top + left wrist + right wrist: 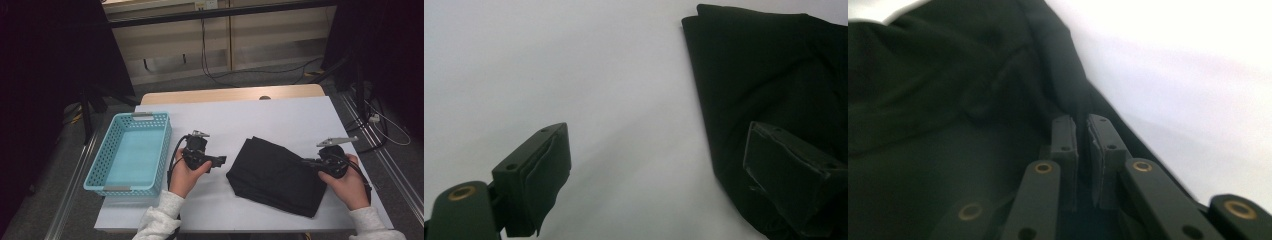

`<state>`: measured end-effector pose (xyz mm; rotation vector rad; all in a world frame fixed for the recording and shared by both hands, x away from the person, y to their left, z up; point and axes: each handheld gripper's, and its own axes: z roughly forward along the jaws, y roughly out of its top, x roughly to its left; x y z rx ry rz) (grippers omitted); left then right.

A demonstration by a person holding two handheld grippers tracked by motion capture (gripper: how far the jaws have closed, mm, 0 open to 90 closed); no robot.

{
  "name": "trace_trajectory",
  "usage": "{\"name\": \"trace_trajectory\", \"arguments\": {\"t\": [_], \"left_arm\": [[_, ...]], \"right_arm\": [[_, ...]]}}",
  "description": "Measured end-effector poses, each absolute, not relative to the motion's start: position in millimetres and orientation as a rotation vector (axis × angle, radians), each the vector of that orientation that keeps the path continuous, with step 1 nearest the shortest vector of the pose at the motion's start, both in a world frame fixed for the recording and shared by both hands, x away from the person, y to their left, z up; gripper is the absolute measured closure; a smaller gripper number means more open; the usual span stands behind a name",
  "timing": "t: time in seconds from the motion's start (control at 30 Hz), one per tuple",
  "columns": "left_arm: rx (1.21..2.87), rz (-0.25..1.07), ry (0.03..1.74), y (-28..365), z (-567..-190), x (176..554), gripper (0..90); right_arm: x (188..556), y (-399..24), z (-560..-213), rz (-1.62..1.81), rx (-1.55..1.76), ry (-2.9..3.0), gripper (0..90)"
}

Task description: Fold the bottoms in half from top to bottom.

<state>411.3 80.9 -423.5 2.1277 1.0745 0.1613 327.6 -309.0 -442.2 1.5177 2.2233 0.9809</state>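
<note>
The black cloth (277,175), folded and creased, lies on the right half of the white table (280,117). The right gripper (306,162) is clamped on its right edge; the left gripper (223,160), jaws wide apart, waits near its left edge. Likely next: grip that edge, then lift toward the blue basket (100,165) at far left.

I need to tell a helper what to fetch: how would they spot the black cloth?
On the white table, look right of the turquoise basket. The black cloth lies folded flat near the front right, the right gripper pinching its edge; it is the table's one soft, dark item.
</note>
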Motion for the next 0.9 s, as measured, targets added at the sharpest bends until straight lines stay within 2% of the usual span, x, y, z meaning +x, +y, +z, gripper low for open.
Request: {"name": "trace_trajectory", "arguments": {"t": [0.1, 0.37, 0.53, 0.67, 0.9], "left_arm": [[2.135, 0.157, 1.072, 79.8, -423.8, 411.8, 11.8], [2.136, 0.153, 1.073, 79.2, -424.9, 412.6, 11.8], [2.133, 0.154, 1.075, 81.4, -424.8, 412.5, 11.8], [2.123, 0.16, 1.081, 84.6, -423.2, 413.1, 11.8], [2.123, 0.157, 1.079, 84.7, -422.2, 412.4, 11.7]], "right_arm": [[330.0, -314.8, -449.5, 1.024, 1.53, 2.202, 82.1], [341.3, -292.6, -434.9, 1.076, 1.368, 2.186, 81.3], [345.3, -294.8, -449.5, 0.994, 1.401, 2.173, 67.9], [337.8, -304.0, -439.2, 1.051, 1.432, 2.109, 62.3], [321.2, -310.5, -449.3, 0.972, 1.492, 2.158, 64.9]]}}
